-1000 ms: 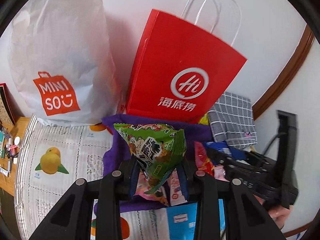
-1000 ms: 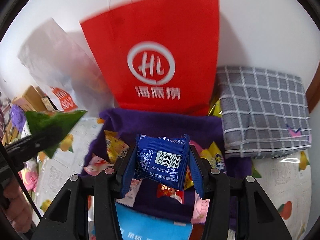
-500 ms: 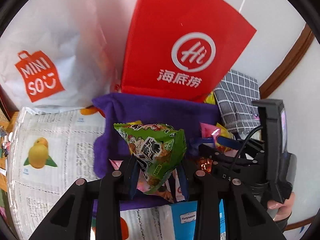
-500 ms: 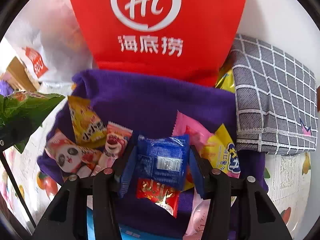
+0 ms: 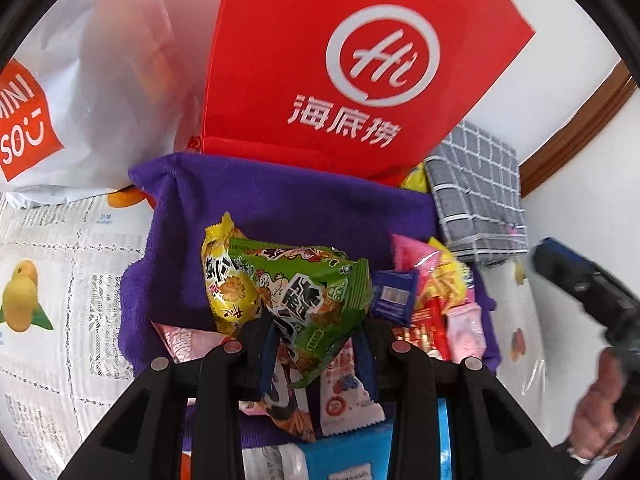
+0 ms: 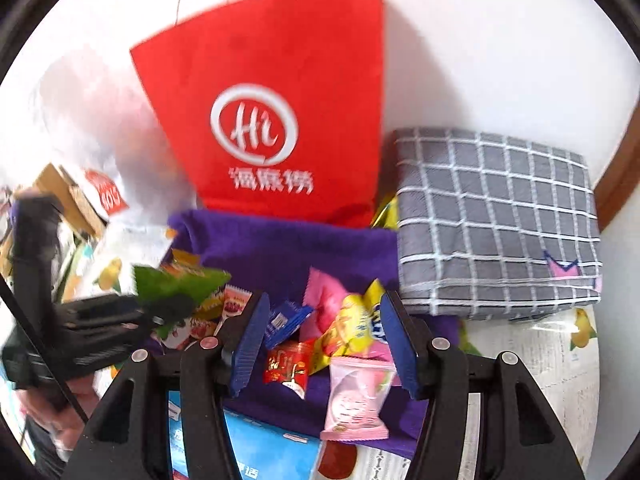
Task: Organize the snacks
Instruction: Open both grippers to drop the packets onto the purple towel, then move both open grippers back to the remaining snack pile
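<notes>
- Snacks sat in a loose heap on the purple towel (image 5: 280, 200), spread on the fruit-print tablecloth (image 5: 60, 260); red paper bag (image 5: 320, 80) stood at the towel's far edge, grey checked cloth (image 6: 496, 220) at its far right corner.
- My left gripper (image 5: 316, 336) held the green snack packet (image 5: 304, 292) by its lower end, above the yellow packet (image 5: 224, 284) in the left part of the heap.
- My right gripper (image 6: 324, 344) was wide apart and holding nothing; blue packet (image 6: 286, 320), red packet (image 6: 288, 368) and pink packet (image 6: 356, 400) lay between or just under its fingers.
- Risk: green packet was pinched near one corner only. Foil is slick, so a quick swing could let it slip or twist out.
- Risk: heap was overlapped. Closing the right jaws there could catch two packets at once, or only a crimped edge.
- Risk: pink packet lay at the towel's near edge, over the light blue box (image 6: 256, 452); a nudge could push it off onto the tablecloth.
- Risk: both grippers were near each other over the same towel; a clash looked possible.
- Right view was motion-blurred, so exact contacts there I could not tell.
</notes>
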Demonstrator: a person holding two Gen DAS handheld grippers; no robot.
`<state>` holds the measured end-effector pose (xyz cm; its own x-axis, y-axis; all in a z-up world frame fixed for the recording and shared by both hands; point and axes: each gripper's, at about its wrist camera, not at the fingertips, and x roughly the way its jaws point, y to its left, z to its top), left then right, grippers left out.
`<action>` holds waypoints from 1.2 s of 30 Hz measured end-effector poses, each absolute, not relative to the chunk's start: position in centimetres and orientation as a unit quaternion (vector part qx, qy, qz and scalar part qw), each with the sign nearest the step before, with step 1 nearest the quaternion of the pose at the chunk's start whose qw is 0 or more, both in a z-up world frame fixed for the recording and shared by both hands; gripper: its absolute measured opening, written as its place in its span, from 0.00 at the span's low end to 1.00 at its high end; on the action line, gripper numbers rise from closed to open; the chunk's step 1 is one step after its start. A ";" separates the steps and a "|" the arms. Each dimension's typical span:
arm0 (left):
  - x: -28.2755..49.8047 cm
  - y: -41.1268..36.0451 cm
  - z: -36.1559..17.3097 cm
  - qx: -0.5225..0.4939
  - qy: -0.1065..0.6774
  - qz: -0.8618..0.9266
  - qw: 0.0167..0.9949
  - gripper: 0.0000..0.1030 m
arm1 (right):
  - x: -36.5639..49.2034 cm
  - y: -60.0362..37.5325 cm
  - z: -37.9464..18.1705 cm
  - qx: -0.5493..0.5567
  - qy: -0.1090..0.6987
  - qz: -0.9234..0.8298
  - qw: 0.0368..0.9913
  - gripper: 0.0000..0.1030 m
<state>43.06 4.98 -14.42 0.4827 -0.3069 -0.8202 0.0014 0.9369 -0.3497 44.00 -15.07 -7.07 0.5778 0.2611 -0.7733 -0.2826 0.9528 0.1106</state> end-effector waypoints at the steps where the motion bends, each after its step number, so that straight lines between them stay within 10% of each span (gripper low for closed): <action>1: 43.1 4.8 -14.5 -0.150 0.502 -0.089 0.847 0.31 | 44.0 -15.3 -6.9 -0.007 0.434 0.154 0.888 0.56; 10: 42.0 4.2 -13.5 -0.118 0.494 -0.078 0.858 0.52 | 41.2 -14.3 -4.1 -0.014 0.398 0.189 0.897 0.56; 36: 25.7 8.6 -9.7 -0.086 0.472 -0.081 0.874 0.54 | 27.0 -13.8 -8.0 0.013 0.388 0.182 0.904 0.56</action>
